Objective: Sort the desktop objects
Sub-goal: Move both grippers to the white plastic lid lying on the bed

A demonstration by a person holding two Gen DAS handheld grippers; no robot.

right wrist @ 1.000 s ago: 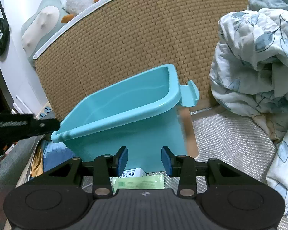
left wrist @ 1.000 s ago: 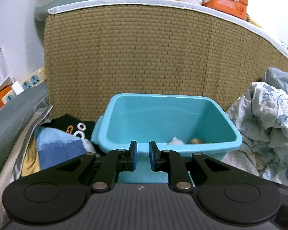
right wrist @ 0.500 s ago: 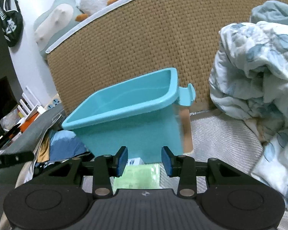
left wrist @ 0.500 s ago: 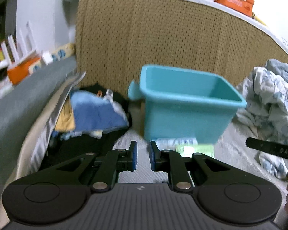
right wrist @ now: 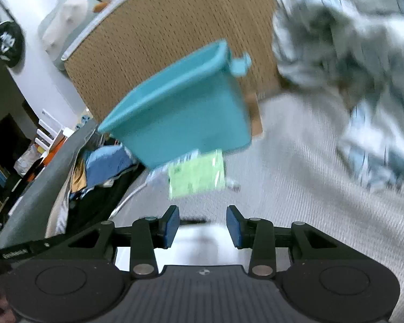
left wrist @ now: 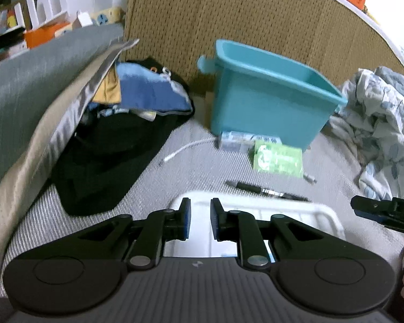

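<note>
Jaws on our left gripper (left wrist: 199, 219) just eased apart a bit, nothing between; right gripper (right wrist: 203, 226) wider, empty too. Teal bin (left wrist: 269, 99) sits on the bed, green packet (left wrist: 278, 158) touching its base, pen (left wrist: 266, 190) nearer us.

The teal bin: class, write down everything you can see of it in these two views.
The teal bin is a rectangular tub of smooth, plastic-looking material with a thickened rim and a small tab handle at one end. It stands upright and open-topped on the grey woven surface, before the tan woven panel. A green packet and a pale printed pack lie at its base; whether they touch it is unclear. Its inside is hidden.
</note>
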